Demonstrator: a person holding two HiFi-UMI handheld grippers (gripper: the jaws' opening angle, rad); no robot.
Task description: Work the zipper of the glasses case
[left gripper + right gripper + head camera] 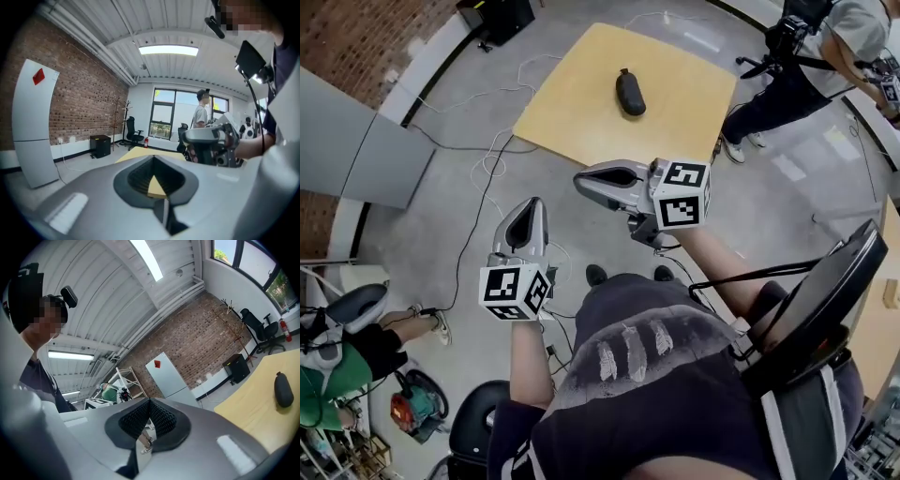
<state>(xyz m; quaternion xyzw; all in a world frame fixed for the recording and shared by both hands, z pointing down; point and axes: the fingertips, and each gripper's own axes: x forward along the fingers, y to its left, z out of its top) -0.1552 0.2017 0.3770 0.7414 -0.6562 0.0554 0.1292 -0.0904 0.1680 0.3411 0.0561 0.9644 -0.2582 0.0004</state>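
The dark oval glasses case (630, 92) lies alone on the pale yellow table (581, 112), far ahead of both grippers. It also shows at the right edge of the right gripper view, as the case (283, 389) on the table (253, 408). My left gripper (529, 202) is held in the air over the floor, jaws shut with nothing between them, pointing toward the table. My right gripper (579, 181) hovers just short of the table's near edge, pointing left, also shut and empty. In their own views the left gripper (153, 158) and right gripper (150, 401) show closed jaws.
A person (811, 56) stands past the table's right corner. Another person (342, 352) sits at the lower left. Cables (492, 164) trail over the grey floor left of the table. A black stool seat (825, 300) is close on my right. A black box (497, 14) stands by the far wall.
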